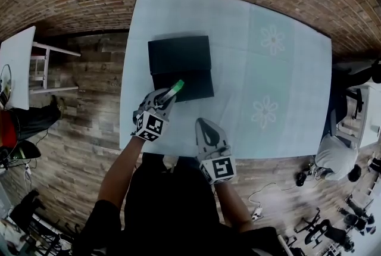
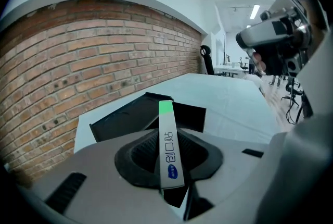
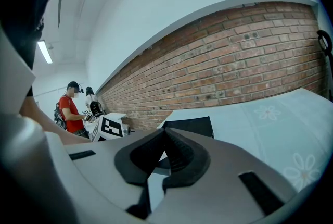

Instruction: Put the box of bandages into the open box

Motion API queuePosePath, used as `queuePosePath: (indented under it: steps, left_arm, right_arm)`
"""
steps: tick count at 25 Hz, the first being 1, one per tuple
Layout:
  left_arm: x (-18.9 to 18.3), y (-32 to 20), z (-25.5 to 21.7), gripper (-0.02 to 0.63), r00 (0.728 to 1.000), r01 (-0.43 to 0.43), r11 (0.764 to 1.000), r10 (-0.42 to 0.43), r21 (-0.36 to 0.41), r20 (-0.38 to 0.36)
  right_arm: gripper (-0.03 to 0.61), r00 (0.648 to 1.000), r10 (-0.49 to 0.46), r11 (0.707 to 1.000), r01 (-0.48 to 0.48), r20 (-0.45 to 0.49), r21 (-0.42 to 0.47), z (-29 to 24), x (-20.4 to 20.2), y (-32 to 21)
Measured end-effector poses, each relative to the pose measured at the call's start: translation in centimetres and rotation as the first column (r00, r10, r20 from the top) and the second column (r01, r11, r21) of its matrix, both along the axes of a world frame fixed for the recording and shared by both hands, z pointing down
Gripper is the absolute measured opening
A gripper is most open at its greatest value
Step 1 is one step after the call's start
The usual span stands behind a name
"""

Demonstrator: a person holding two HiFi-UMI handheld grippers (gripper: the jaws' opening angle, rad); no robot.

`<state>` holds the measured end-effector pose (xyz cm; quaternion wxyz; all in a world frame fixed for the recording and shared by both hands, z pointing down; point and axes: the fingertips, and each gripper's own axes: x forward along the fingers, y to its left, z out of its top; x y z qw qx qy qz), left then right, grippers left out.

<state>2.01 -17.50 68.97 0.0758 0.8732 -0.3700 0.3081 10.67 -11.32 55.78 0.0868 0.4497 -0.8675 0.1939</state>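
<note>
Bandage box [image 2: 167,137] pinched in left tongs [image 2: 169,159] — tip over open box [image 1: 180,64].

Left tool [image 2: 171,173] clamped on bandage box [image 2: 168,145], open black box [image 2: 136,116] beyond

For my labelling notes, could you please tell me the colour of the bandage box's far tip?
Green; the left gripper view shows the bandage box best.

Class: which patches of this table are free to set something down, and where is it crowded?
Bare: the right half of the table, from the black box to the right edge; a narrow strip left of that box. Crowded: the near edge, where the left hand-held gripper holds the bandage box beside the right hand-held gripper.
</note>
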Motion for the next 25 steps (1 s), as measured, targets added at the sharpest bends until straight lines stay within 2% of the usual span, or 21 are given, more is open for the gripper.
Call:
queuePosePath:
  steps: [5,10,15,22,25]
  left_arm:
    - [1.0,-0.6,1.4,0.110,0.999,-0.040,0.999,0.041,-0.013,0.023]
    - [2.1,-1.0,2.5,0.110,0.987,-0.130,0.991,0.129,0.005,0.094]
    - [2.5,-1.3,3.5,0.110,0.972,-0.183,0.983,0.179,0.012,0.153]
    - [2.6,-1.5,5.0,0.110,0.962,-0.212,0.977,0.214,-0.029,0.170]
    - [3.0,-1.1,5.4,0.110,0.945,-0.252,0.967,0.256,-0.047,0.201]
  right_arm:
    - [0.025,1.000,0.004,1.000,-0.004,0.005,-0.001,0.2,0.2,-0.4]
    - [0.025,1.000,0.015,1.000,-0.015,0.017,0.006,0.2,0.4,-0.9]
    - [0.025,0.999,0.032,0.999,-0.032,0.014,0.000,0.4,0.8,-1.2]
    - [0.025,0.999,0.032,0.999,-0.032,-0.010,-0.020,1.7,1.5,-1.1]
    - [0.025,0.999,0.030,0.999,-0.031,-0.017,-0.032,2.0,1.6,-1.1]
